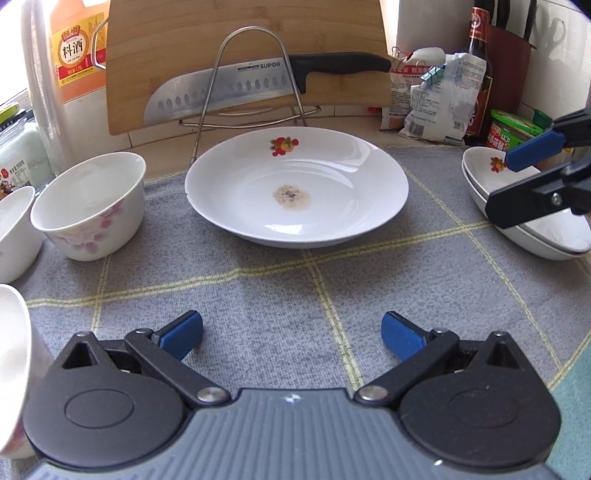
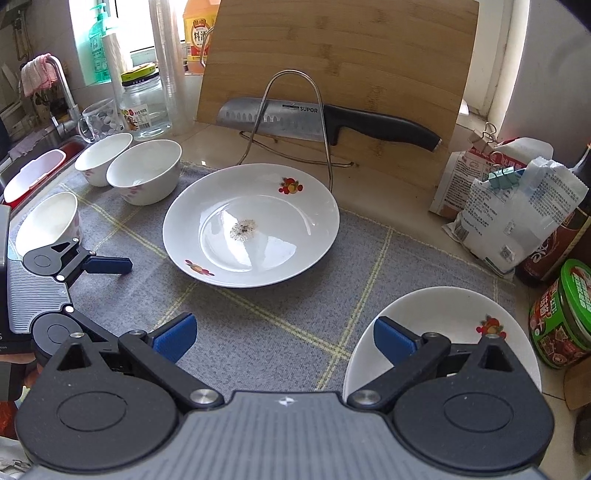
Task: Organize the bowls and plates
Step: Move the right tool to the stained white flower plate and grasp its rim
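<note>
A large white plate (image 1: 295, 206) (image 2: 280, 251) with fruit decals and a brown stain at its centre lies on the grey checked mat (image 1: 258, 295). My left gripper (image 1: 291, 334) is open and empty over the mat, short of that plate. Three white floral bowls (image 1: 88, 206) (image 1: 14, 229) (image 1: 11, 369) stand to its left, also seen as bowls (image 2: 144, 170) (image 2: 103, 157) (image 2: 48, 221). At the right sit stacked white plates (image 1: 546, 236) (image 2: 443, 314). My right gripper (image 2: 284, 338) (image 1: 500, 188) is open, its jaws straddling the stack's near rim, holding nothing.
Behind the big plate stand a wire rack (image 1: 255, 74), a bamboo cutting board (image 1: 240, 33) and a black-handled knife (image 1: 258, 81). Clipped bags (image 2: 509, 206), a dark bottle (image 1: 480, 66) and a green tub (image 2: 565, 314) crowd the right. A jar (image 2: 142, 107) and sink (image 2: 33, 162) lie far left.
</note>
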Demonstrator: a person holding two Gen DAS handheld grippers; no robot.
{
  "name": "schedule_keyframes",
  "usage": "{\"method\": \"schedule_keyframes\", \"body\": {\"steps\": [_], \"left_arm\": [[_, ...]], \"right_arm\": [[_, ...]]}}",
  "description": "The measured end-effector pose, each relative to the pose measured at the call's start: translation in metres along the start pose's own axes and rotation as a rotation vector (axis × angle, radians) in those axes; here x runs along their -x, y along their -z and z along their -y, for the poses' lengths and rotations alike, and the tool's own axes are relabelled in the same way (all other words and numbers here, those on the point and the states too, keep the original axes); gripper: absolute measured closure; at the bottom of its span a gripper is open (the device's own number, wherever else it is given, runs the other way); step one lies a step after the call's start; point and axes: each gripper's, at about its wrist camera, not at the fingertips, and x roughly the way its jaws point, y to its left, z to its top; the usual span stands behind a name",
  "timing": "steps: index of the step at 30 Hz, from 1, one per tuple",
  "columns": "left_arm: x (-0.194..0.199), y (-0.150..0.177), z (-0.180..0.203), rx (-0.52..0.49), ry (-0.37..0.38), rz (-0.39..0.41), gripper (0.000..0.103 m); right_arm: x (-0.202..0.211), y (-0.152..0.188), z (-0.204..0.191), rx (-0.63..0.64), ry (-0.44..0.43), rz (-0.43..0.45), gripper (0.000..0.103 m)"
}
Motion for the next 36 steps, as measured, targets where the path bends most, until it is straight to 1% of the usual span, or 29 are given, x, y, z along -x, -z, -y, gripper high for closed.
{"method": "schedule_keyframes", "body": {"steps": [9, 20, 25, 31, 36], "left_arm": [[-0.012, -0.011, -0.003, -0.007, 0.008, 0.013, 0.0], [-0.028, -0.025, -0.004, -0.018, 0.018, 0.028, 0.0], [-0.032, -0.027, -0.005, -0.03, 0.029, 0.041, 0.0], [-0.034, -0.028, -0.005, -0.021, 0.022, 0.051, 0.0], [-0.036, -0.03, -0.006, -0.02, 0.024, 0.046, 0.0]], "right_arm": [[-0.012, -0.011, 0.001, -0.009, -0.017, -0.021, 0.0], [-0.041, -0.038, 0.013, -0.006, -0.09, -0.049, 0.0], [-0.059, -0.054, 0.021, 0.016, -0.119, -0.072, 0.0], [-0.085, -0.074, 0.031, 0.029, -0.175, -0.113, 0.0], [-0.105, -0.086, 0.035, 0.05, -0.208, -0.144, 0.0]]}}
